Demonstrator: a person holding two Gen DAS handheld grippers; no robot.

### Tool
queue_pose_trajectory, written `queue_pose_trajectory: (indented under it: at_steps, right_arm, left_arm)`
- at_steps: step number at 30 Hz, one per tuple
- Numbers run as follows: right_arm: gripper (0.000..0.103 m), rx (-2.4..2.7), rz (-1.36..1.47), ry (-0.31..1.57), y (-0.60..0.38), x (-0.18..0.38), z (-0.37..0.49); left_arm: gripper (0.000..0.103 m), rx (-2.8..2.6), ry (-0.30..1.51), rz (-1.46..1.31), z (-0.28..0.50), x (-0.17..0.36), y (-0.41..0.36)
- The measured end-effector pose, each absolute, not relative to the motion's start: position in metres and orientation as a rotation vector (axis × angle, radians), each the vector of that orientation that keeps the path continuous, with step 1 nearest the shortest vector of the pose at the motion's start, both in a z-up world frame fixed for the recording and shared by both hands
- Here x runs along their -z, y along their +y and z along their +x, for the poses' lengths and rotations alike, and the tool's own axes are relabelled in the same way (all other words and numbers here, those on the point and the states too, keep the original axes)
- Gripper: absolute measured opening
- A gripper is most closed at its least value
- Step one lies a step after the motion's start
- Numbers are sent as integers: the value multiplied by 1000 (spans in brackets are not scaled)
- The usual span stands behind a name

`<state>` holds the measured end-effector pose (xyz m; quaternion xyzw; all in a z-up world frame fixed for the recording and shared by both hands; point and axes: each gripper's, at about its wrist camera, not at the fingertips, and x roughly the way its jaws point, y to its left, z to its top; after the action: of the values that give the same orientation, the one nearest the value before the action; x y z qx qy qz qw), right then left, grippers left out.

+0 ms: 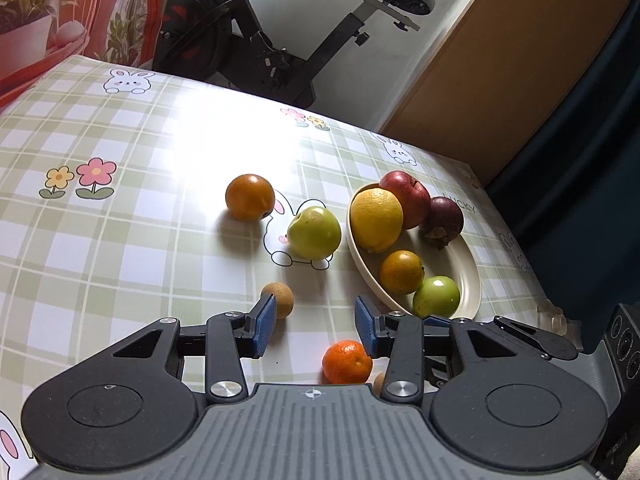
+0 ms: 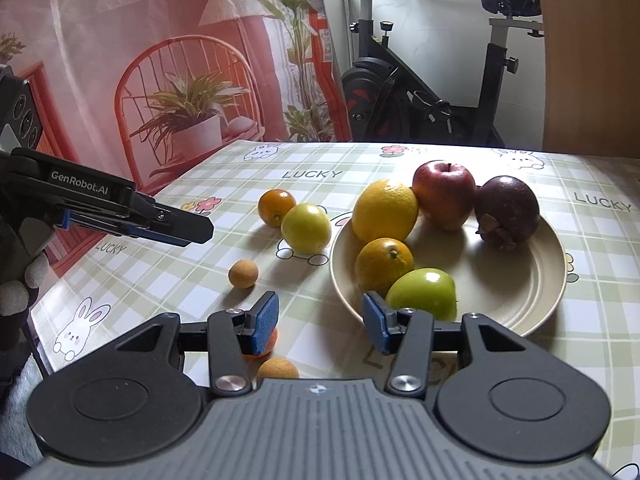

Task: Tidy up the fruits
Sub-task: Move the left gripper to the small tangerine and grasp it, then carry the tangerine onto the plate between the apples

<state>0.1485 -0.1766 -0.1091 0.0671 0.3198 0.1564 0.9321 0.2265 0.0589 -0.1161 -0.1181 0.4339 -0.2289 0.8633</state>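
left wrist: left hand-held gripper partly open, holding nothing.

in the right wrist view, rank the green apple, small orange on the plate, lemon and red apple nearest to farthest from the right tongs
1. Green apple, at the plate's near edge, just beyond the right tongs.
2. Small orange, behind it, left side of the plate.
3. Lemon, farther back on the left.
4. Red apple, at the far rim.
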Motion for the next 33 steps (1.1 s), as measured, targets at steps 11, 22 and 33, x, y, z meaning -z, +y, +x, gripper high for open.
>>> queue_pose_trajectory:
  at_steps: [11, 22, 33]
  right_arm:
    - [50, -471, -31, 696, -127, 121, 159]
    - [47, -496, -64, 747, -119, 137, 166]
    - [40, -493, -43, 758, -122, 142, 171]
  left_arm:
    - [45, 550, 957, -277, 221, 133, 51]
    - [45, 615, 1030, -293, 220, 156, 36]
    - [37, 597, 1065, -297, 224, 166, 32]
